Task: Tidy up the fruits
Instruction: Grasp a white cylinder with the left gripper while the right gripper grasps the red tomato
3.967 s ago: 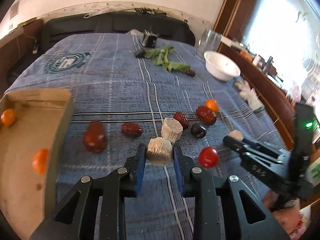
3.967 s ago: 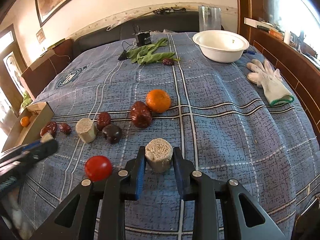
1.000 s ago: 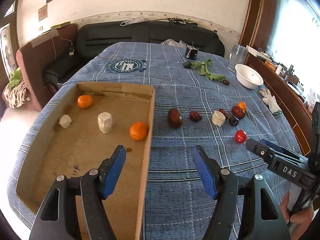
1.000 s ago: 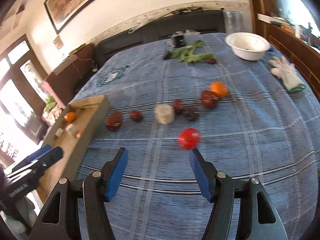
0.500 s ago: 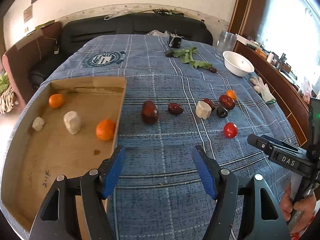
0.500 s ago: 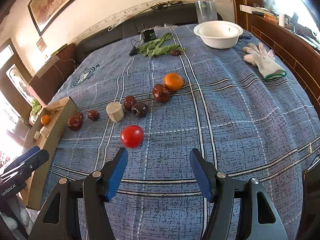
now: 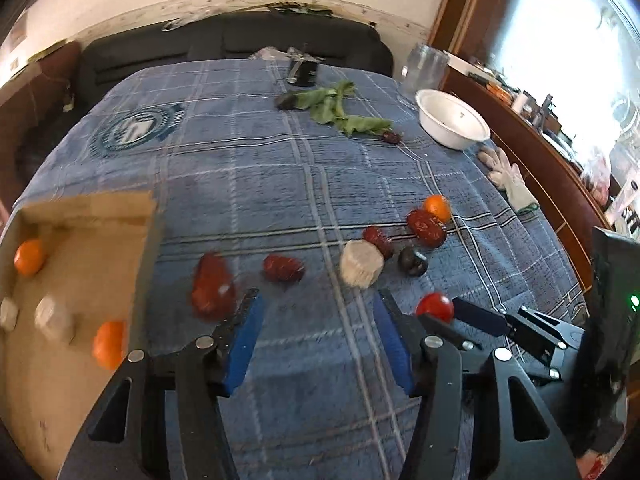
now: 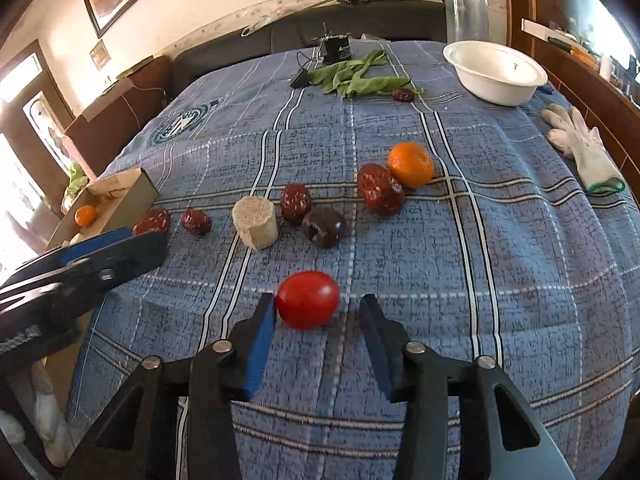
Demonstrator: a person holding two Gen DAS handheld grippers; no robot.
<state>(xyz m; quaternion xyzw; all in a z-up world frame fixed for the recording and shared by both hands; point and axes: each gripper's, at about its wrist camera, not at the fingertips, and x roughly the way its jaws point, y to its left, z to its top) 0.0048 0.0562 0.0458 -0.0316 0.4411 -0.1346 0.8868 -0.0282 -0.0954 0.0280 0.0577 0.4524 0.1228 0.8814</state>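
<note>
A red tomato (image 8: pixel 307 300) lies on the blue checked cloth between the jaws of my right gripper (image 8: pixel 318 312). The jaws are closing; the left pad touches the tomato and the right pad stands apart from it. My left gripper (image 7: pixel 316 320) hovers over bare cloth, its jaws closing on nothing. Just beyond it lie two red dates (image 7: pixel 212 288) (image 7: pixel 282 268) and a beige cylinder chunk (image 7: pixel 360 264). Further right are a dark plum (image 8: pixel 324 226), more dates and an orange (image 8: pixel 412 164). The cardboard box (image 7: pixel 80 208) at the left holds two oranges and beige chunks.
A white bowl (image 8: pixel 496 68), a white glove (image 8: pixel 584 152), green leaves (image 8: pixel 360 76), a glass jar (image 8: pixel 466 12) and a small black device (image 8: pixel 336 46) sit at the far side. A dark sofa runs behind the cloth; a wooden ledge lines the right.
My left gripper has swung right from over the box to the cloth near the dates, jaws narrower. My right gripper has dropped onto the tomato and its jaws have narrowed around it.
</note>
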